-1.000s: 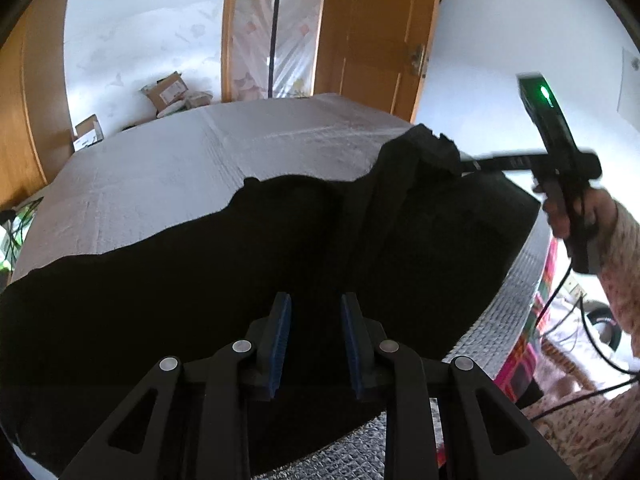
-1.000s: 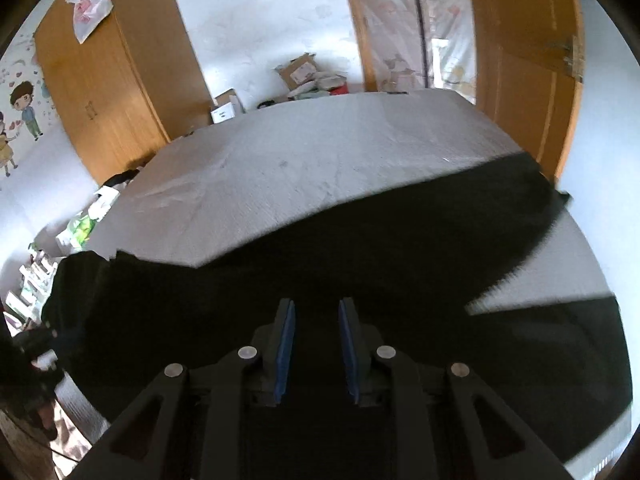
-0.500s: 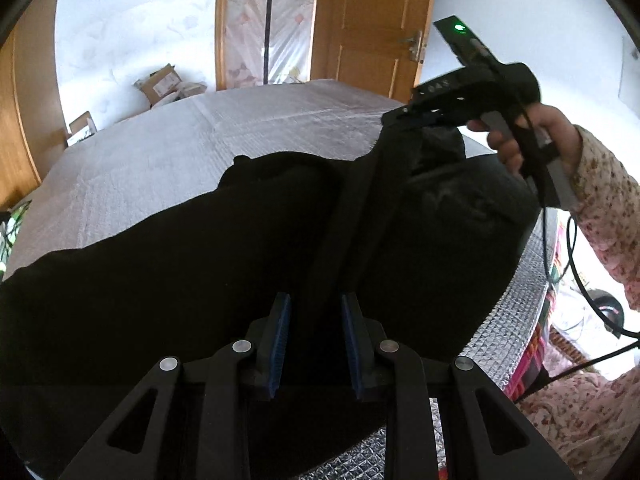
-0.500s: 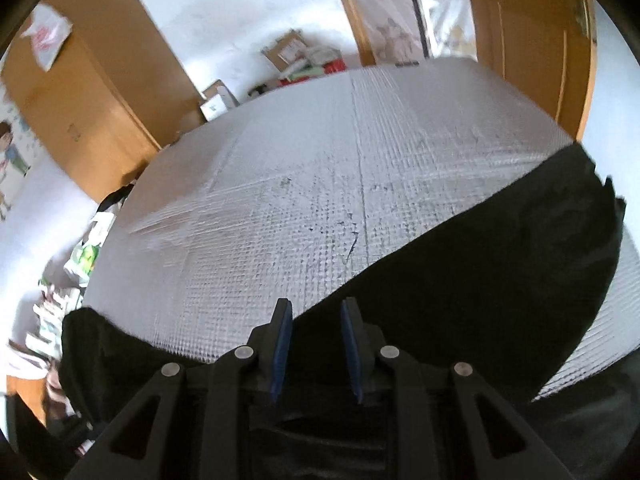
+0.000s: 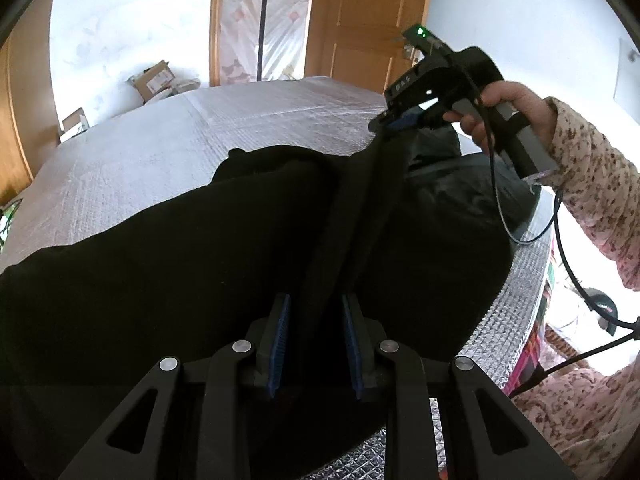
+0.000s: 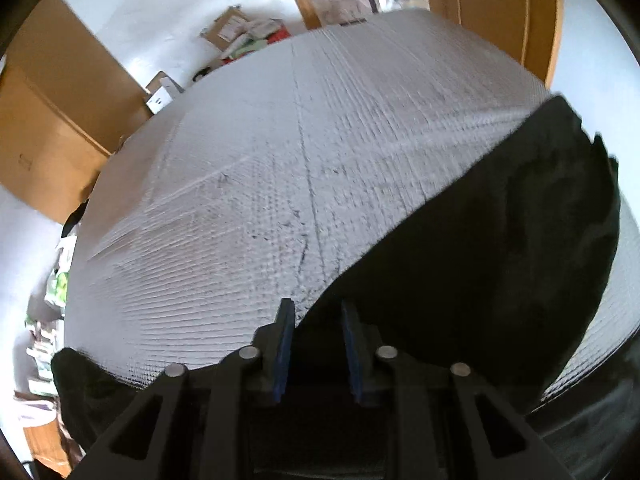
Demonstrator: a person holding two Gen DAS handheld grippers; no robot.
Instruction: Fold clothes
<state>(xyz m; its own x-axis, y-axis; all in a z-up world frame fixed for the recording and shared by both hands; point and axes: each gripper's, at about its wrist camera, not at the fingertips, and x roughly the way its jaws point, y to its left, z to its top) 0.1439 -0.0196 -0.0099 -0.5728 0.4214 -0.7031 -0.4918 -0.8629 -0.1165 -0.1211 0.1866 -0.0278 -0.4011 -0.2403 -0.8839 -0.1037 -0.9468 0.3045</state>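
A black garment (image 5: 160, 280) lies spread over a silver quilted bed cover (image 5: 200, 140). My left gripper (image 5: 316, 320) sits low over it, its blue pads closed on a thick fold. That fold runs taut up to my right gripper (image 5: 390, 124), which a hand in a floral sleeve (image 5: 592, 184) holds above the garment's far right part. In the right wrist view the right gripper (image 6: 318, 320) has the garment (image 6: 500, 260) edge between its pads, jaws closing on the cloth. Bare cover (image 6: 280, 160) fills the area ahead of it.
Cardboard boxes (image 5: 154, 80) stand on the floor beyond the bed, beside a wooden door (image 5: 360, 20). A wooden wardrobe (image 6: 52, 120) stands left of the bed. A black cable (image 5: 560, 248) hangs from the right gripper past the bed's right edge (image 5: 532, 280).
The right gripper has lifted the garment's edge and carried it inward over the cloth, drawing a taut fold toward the left gripper. The left gripper has stayed in place.
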